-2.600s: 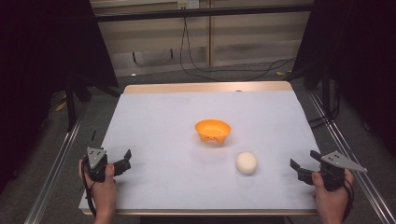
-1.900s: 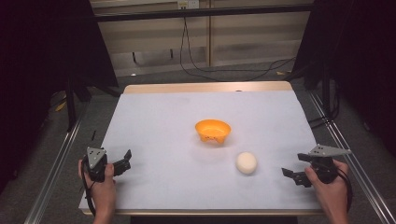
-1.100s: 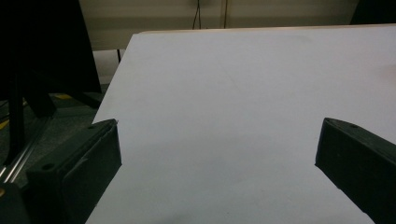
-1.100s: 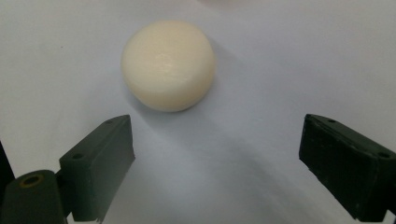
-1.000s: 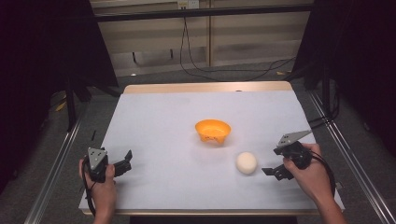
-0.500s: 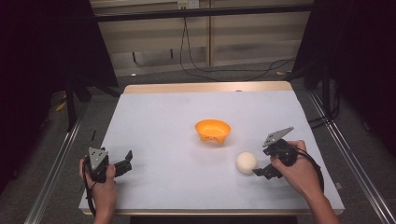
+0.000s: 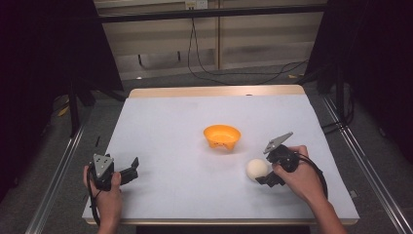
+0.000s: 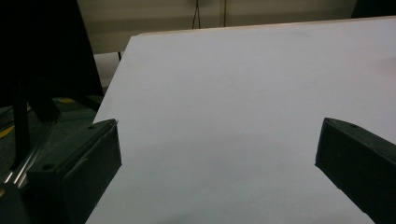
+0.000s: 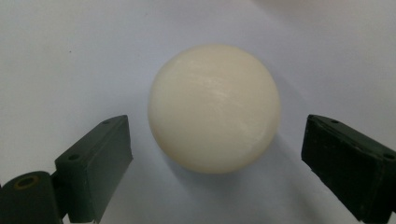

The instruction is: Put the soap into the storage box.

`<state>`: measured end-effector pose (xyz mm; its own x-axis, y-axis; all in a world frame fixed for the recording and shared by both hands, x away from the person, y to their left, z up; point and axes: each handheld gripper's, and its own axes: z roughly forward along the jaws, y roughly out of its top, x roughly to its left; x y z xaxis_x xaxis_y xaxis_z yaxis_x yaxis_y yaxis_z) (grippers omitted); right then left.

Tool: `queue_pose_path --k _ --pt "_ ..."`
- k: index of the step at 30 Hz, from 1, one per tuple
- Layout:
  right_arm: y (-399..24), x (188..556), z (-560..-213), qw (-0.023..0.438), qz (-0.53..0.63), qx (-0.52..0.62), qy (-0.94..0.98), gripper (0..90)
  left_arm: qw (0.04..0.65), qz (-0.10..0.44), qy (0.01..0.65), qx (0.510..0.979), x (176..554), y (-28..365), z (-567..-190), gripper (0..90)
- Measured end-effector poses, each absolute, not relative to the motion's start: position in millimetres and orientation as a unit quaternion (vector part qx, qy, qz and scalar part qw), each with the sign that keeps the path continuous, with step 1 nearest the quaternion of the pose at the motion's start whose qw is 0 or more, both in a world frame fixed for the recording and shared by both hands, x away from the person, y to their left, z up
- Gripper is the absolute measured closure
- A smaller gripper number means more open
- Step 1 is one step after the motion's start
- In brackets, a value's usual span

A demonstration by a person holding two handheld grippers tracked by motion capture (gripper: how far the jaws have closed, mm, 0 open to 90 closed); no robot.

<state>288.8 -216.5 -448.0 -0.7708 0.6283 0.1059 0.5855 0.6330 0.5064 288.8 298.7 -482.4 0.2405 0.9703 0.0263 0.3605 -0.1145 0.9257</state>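
A cream ball lies on the white table, right of centre near the front. My right gripper has come up to it from the right. In the right gripper view the ball sits just ahead of the two black jaw tips, and my right gripper is open; its jaws have just been opening and neither pad touches the ball. An orange bowl stands behind the ball, nothing visible inside. My left gripper rests open at the front left, and in its own view the left gripper holds nothing.
The wooden far edge of the table runs across the back. Metal rails flank the table on both sides, and cables lie on the floor beyond it. Bare white surface spreads between the two hands.
The right hand has travelled left from the table's right edge up to the ball. The left hand and gripper have stayed put; ball and bowl have not moved.
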Motion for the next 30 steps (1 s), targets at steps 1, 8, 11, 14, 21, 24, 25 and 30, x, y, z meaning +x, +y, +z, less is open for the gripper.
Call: queue_pose_path --k 1,8,11,14,21,24,25,30 --pt "-214.9 289.5 -449.0 0.041 0.264 0.334 0.904 8.0 0.432 0.353 0.506 0.658 288.8 298.5 -482.5 0.0" --pt "-206.0 293.4 -453.0 0.037 0.257 0.329 0.908 8.3 0.433 0.353 0.504 0.659 288.7 298.3 -482.5 0.0" --pt "-203.1 295.0 -454.9 0.036 0.253 0.328 0.909 9.3 0.432 0.355 0.505 0.657 288.5 297.8 -482.6 0.1" --pt "-200.7 296.1 -456.9 0.034 0.252 0.330 0.909 10.2 0.432 0.354 0.504 0.659 288.7 298.1 -482.5 0.0" --pt "-198.6 298.4 -459.9 0.035 0.249 0.333 0.909 15.0 0.430 0.355 0.503 0.661 288.7 297.9 -482.5 0.0" --pt "-197.5 298.4 -461.0 0.038 0.240 0.338 0.909 16.4 0.428 0.355 0.503 0.662 288.7 297.8 -482.4 0.1" --pt "-197.1 298.2 -461.3 0.038 0.239 0.340 0.909 17.0 0.427 0.355 0.502 0.663 288.7 297.8 -482.4 0.1" --pt "-194.7 299.1 -463.6 0.047 0.237 0.337 0.910 20.7 0.426 0.354 0.502 0.664 289.1 297.3 -482.5 0.1"
